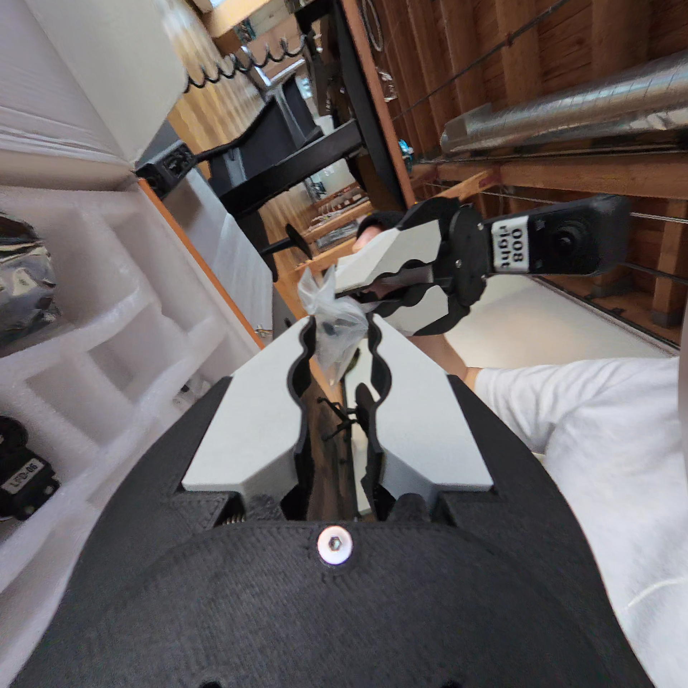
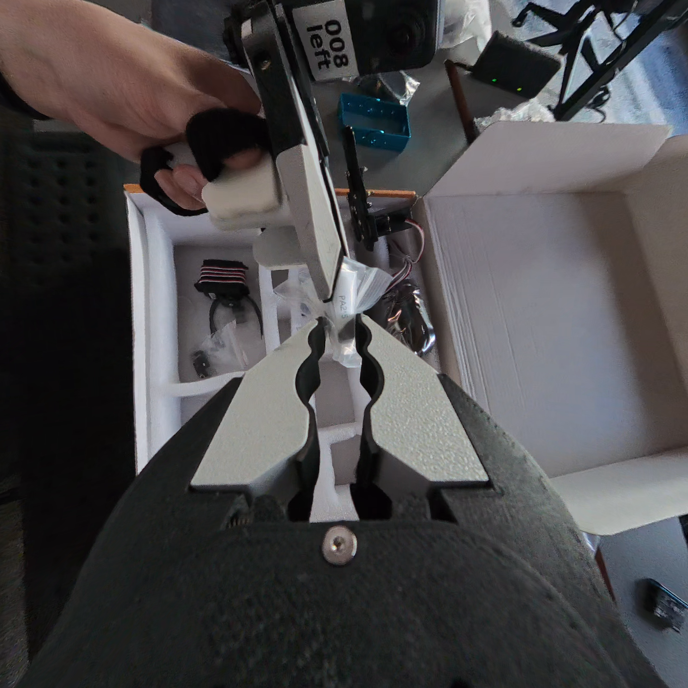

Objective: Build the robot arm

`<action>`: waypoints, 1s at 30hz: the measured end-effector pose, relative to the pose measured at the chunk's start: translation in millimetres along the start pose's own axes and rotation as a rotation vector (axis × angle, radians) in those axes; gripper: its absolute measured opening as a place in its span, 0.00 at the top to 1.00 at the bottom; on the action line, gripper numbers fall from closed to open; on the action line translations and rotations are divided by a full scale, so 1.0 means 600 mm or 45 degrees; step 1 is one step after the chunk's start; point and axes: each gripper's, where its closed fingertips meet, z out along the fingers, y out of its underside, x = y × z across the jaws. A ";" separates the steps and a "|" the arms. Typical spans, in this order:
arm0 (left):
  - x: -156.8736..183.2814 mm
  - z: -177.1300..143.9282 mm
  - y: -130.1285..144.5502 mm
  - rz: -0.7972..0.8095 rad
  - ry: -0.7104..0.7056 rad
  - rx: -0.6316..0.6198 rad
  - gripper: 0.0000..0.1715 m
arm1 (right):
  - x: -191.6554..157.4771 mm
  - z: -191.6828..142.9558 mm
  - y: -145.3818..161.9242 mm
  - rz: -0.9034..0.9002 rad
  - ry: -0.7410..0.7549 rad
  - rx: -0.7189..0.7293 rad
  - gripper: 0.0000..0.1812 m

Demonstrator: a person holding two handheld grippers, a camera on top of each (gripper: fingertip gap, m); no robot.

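A small clear plastic bag (image 1: 337, 333) with small dark parts inside hangs between both grippers. My left gripper (image 1: 340, 322) has its fingertips closed on the bag's lower part. My right gripper (image 1: 353, 301) comes in from the right and pinches the bag's upper part. In the right wrist view the bag (image 2: 366, 286) sits between my right gripper's tips (image 2: 338, 322), and the left gripper (image 2: 333, 296) reaches down from above, seen edge-on, clamped on the same bag. Both hold it above a white foam-lined box (image 2: 160, 298).
The foam box holds a black servo with coiled cable (image 2: 223, 283), small bagged parts (image 2: 216, 350) and a silvery bag (image 2: 409, 320). Its open white lid (image 2: 540, 316) lies at right. A blue metal bracket (image 2: 372, 123) and a black device (image 2: 517, 70) sit beyond. A person's hand (image 2: 130, 85) holds the left gripper. Less than 4 cm separates the two grippers' tips.
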 end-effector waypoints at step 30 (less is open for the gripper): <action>0.413 -0.246 -0.033 0.831 -0.138 -0.036 0.81 | -0.078 -0.198 -0.528 0.574 -0.665 0.864 1.00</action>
